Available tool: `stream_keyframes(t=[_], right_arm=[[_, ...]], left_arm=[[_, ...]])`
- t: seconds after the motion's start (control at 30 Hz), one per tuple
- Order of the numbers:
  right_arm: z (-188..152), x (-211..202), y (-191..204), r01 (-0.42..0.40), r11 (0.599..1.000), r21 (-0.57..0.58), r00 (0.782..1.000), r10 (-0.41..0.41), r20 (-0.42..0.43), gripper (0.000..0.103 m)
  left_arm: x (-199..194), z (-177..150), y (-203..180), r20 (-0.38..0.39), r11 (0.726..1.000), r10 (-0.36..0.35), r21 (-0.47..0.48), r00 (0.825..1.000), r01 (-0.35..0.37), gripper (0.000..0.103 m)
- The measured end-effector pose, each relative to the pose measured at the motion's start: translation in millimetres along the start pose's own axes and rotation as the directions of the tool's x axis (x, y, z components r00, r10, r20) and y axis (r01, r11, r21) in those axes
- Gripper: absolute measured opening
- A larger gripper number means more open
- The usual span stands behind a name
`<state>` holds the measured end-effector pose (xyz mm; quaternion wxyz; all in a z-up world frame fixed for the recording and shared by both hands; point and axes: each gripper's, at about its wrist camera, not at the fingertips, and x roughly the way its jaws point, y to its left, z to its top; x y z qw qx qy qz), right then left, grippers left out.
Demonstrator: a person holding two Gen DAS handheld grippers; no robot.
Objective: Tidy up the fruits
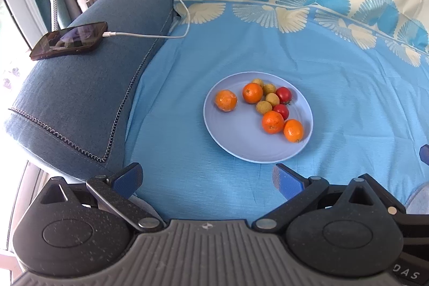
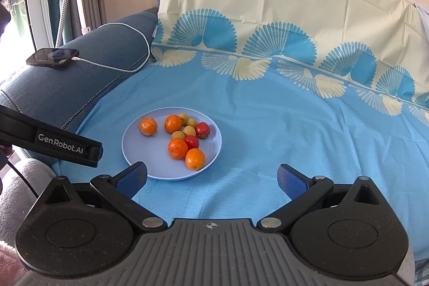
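A pale blue plate [image 1: 236,144] [image 2: 139,160] lies on the blue sheet. It holds several oranges [image 1: 272,122] [image 2: 177,148], two red tomatoes [image 1: 283,94] [image 2: 202,129] and several small yellow-green fruits [image 1: 263,107] [image 2: 178,135], mostly grouped on its right half. One orange [image 1: 226,100] [image 2: 148,126] sits apart at the left. My left gripper [image 1: 207,180] is open and empty, just short of the plate's near rim. My right gripper [image 2: 213,180] is open and empty, near the plate's near right rim. The left gripper's body shows in the right wrist view [image 2: 53,144].
A blue sofa arm [image 1: 80,98] stands left of the sheet, with a phone [image 1: 69,40] [image 2: 52,56] and its white charging cable [image 1: 150,35] on top. The patterned sheet rises over the backrest [image 2: 268,4]. A window and curtains are at far left.
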<state>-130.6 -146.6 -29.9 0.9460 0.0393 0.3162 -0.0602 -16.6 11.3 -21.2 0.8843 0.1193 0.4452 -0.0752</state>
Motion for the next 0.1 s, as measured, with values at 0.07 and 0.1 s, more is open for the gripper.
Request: stream_keyframes(t=[0.07,0.1], right_arm=[[2.1,5.5,-0.7,0.003,1.000,0.005,1.000,-0.003,-0.008,0.102],[2.4,6.8,-1.1,0.000,1.000,0.009,1.000,0.001,-0.010,0.102]], left_arm=[[0.1,-0.1,0.7,0.011,1.000,0.019,-0.006,1.000,-0.019,0.103],[0.8,0.6,0.8,0.010,1.000,0.020,-0.003,1.000,-0.020,0.103]])
